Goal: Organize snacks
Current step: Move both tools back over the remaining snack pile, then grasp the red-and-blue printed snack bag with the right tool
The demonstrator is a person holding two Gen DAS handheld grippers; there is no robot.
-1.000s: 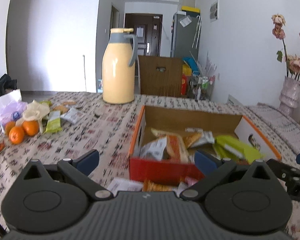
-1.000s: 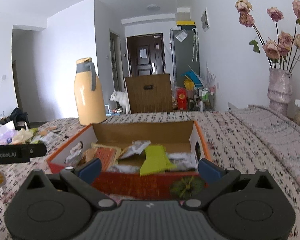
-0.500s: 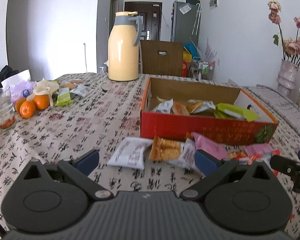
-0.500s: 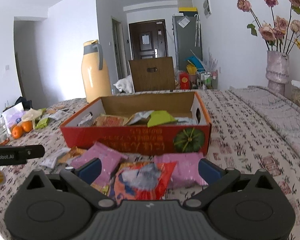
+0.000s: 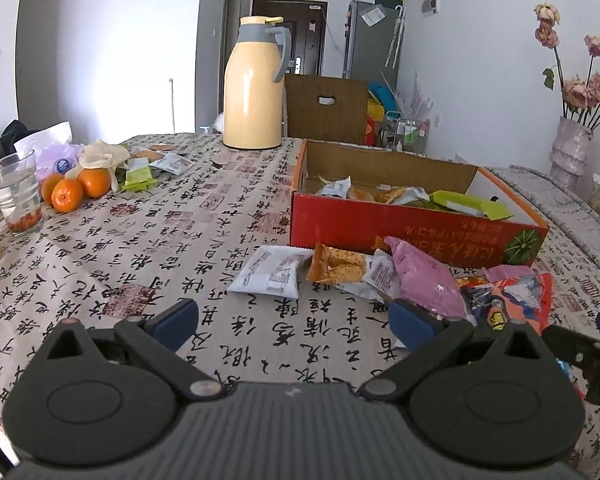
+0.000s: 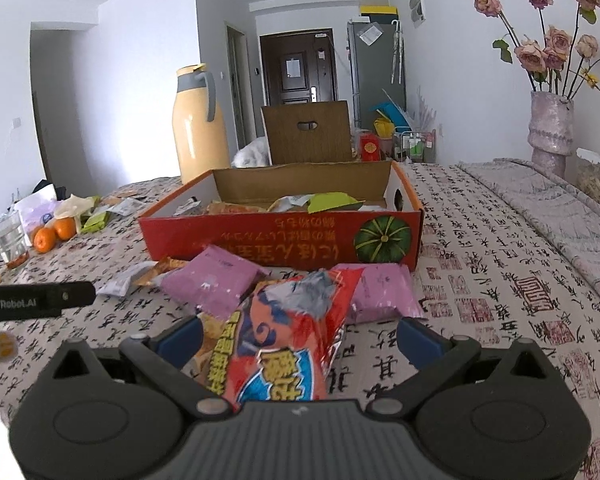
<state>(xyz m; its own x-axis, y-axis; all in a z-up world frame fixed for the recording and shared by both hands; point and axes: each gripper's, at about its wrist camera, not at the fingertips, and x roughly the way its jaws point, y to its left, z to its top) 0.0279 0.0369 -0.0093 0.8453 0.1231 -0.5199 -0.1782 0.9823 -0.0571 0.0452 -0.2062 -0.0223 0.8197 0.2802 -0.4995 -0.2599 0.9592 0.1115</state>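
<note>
The red snack bag's (image 6: 284, 340) near end is hidden under the right gripper (image 6: 298, 336).

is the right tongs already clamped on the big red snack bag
No, the right tongs stand wide open, with the red snack bag lying loose between their fingers.

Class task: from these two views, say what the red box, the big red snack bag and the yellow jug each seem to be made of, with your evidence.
Red box: cardboard, judging by its brown matte inside walls and printed outer face.
Big red snack bag: probably plastic or foil film; it is glossy and crinkled.
Yellow jug: smooth and shiny with bright highlights, so either painted metal or plastic; its grey handle looks like matte plastic.
</note>
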